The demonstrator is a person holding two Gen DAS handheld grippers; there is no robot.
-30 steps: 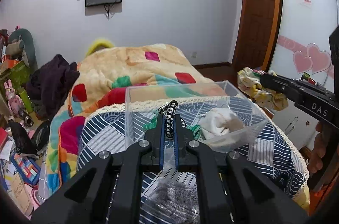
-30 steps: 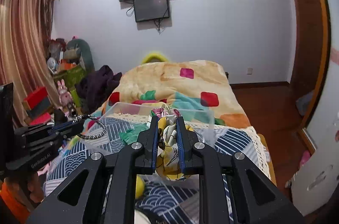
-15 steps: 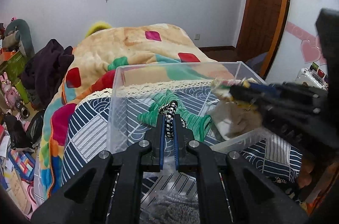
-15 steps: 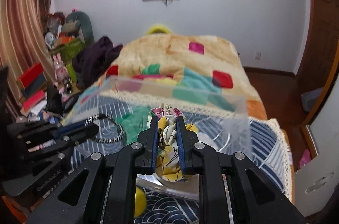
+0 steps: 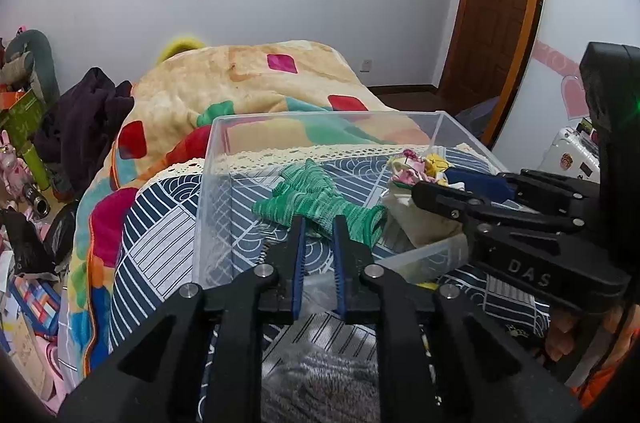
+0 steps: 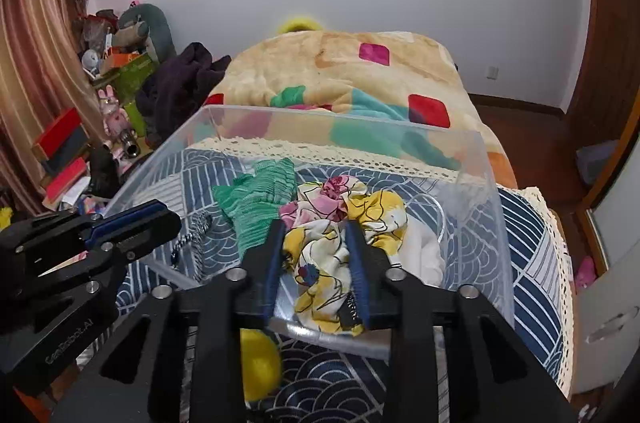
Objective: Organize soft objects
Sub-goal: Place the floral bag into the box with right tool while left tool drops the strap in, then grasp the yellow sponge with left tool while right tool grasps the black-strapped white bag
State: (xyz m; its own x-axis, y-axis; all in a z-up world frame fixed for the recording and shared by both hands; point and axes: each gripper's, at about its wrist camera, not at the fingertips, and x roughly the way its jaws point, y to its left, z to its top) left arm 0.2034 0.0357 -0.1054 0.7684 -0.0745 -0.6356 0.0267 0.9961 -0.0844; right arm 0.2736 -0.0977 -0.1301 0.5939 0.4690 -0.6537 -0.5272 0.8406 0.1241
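A clear plastic bin [image 5: 208,207] [image 6: 492,223] stands on the blue patterned cloth. Inside lie a green knit piece [image 5: 316,199] [image 6: 256,207], a white cloth [image 6: 424,247] and a floral yellow-pink scrunchie [image 6: 340,223] [image 5: 416,167]. My right gripper [image 6: 316,223] [image 5: 456,191] is open over the bin, its fingers either side of the scrunchie, which rests on the white cloth. My left gripper [image 5: 318,223] [image 6: 160,219] is open and empty at the bin's near wall. A black-and-white braided band [image 6: 192,235] hangs over the bin's left edge by the left gripper.
A yellow ball [image 6: 260,367] lies on the cloth in front of the bin. A grey fuzzy item [image 5: 320,387] lies under my left gripper. A colourful blanket [image 5: 248,91] covers the bed behind. Clutter and toys [image 6: 112,71] stand at the left wall.
Both grippers have moved over the bin and opened. The left let go of the braided band; the right released the floral scrunchie into the bin.
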